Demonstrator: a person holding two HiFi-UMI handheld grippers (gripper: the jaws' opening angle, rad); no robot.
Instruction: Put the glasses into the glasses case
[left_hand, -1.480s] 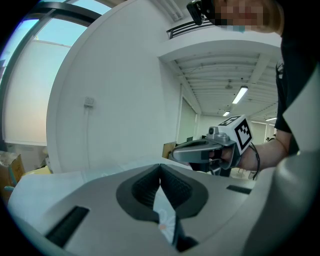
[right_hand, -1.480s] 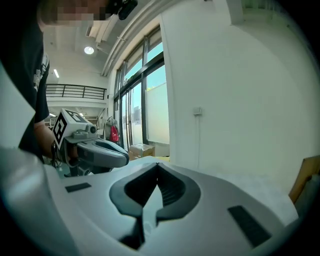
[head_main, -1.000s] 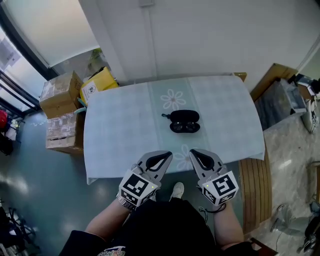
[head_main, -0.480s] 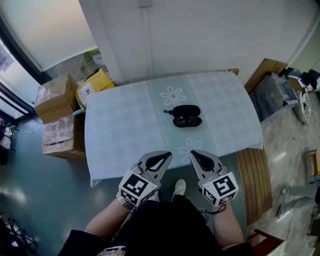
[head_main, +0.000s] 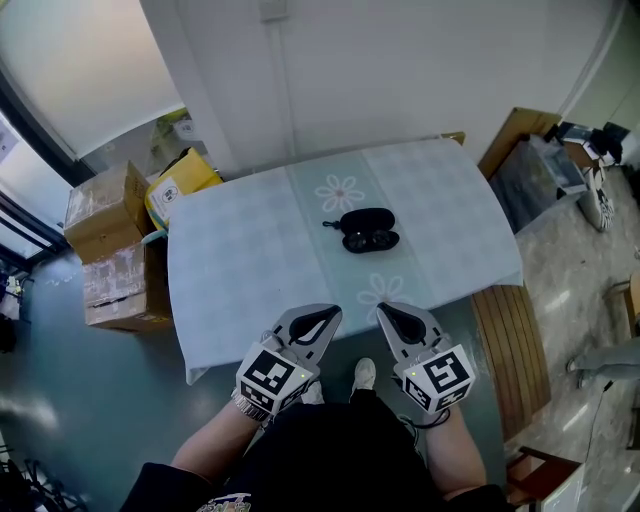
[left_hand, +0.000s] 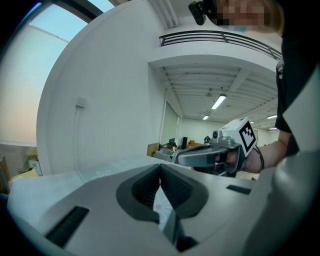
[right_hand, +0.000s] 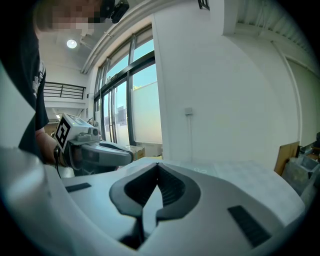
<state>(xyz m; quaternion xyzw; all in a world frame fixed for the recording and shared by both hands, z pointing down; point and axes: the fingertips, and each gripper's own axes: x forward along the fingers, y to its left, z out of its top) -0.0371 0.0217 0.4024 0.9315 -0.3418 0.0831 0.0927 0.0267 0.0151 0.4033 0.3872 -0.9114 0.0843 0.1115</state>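
We are holding the left gripper (head_main: 322, 318) and right gripper (head_main: 396, 316) short of the tabletop (head_main: 250, 270), fingers closed on nothing; reaching in closed risks shoving the glasses case (head_main: 366, 219) and glasses (head_main: 372, 241).

Near the middle of the pale checked cloth-covered worktop (head_main: 240, 270), a black oval glasses case (head_main: 368, 219). Touching its near side, dark glasses (head_main: 371, 240); inside the case or only against it, not clear. Before the worktop's near edge, side by side and well apart from the case, grey left tool (head_main: 330, 315) and grey right tool (head_main: 387, 313). On the floor left of the worktop, brown cardboard boxes (head_main: 105, 205), with a yellow box (head_main: 180, 180) behind them. Right of the worktop, a slatted wooden board (head_main: 510, 350).
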